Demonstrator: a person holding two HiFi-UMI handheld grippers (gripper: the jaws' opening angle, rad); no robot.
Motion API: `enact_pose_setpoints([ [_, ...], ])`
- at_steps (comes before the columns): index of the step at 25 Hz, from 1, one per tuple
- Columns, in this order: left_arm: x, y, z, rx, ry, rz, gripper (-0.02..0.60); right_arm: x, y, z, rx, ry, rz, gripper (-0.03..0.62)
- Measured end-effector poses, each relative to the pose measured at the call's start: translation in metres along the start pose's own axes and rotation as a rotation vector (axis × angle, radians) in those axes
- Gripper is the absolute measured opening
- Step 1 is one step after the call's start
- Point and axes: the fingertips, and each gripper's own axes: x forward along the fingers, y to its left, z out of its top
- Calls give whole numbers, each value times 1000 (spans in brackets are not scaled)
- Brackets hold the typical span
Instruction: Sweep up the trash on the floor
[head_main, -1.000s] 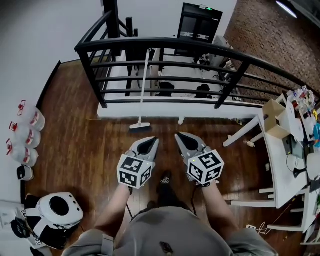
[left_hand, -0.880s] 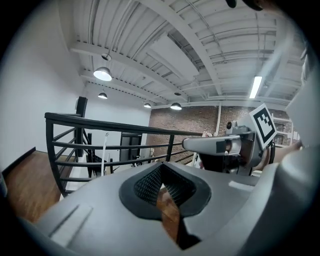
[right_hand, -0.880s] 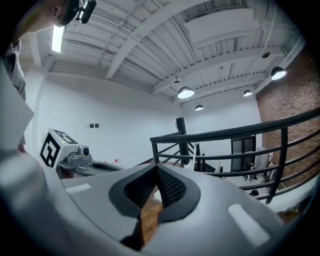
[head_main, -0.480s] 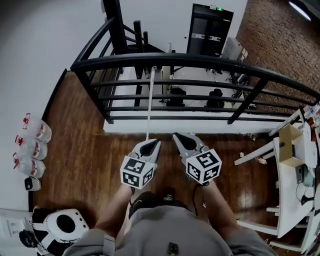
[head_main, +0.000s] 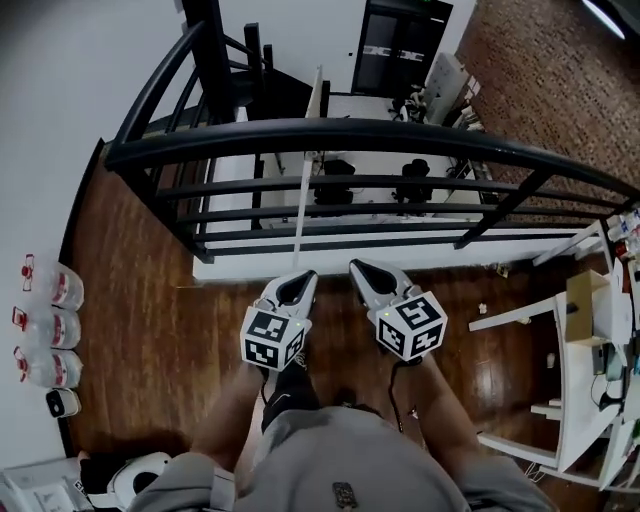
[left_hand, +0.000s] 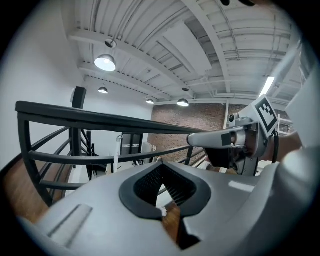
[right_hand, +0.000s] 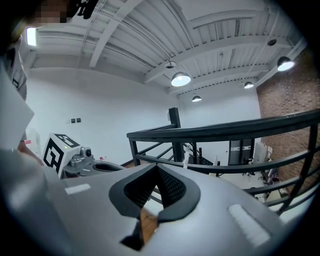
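Left hand-held gripper (head_main: 300, 276) and right hand-held gripper (head_main: 358, 268) are clenched and empty. A black railing (head_main: 340, 131) blocks the way just ahead. A white broom handle (head_main: 305, 196) rises at the left tip, and a white bench (head_main: 585, 400) stands off right.

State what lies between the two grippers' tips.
Only a bare strip of wooden floor, seen in the head view between the left gripper and the right gripper.

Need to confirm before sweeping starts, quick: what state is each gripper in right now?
Left gripper: closed, holding nothing.
Right gripper: closed, holding nothing.
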Motion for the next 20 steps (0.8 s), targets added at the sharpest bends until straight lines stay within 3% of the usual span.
enact_pose_setpoints([
  [7,72,100,-22,5,98,4,11,76,-40,13,44,46,-81,0],
  [13,140,159,-76,-21,179,12,120,118,-61,-5,74,88,-113,0],
  [20,218,214,-138,-41,293,58,178,158,-84,-20,88,129,-126,0],
])
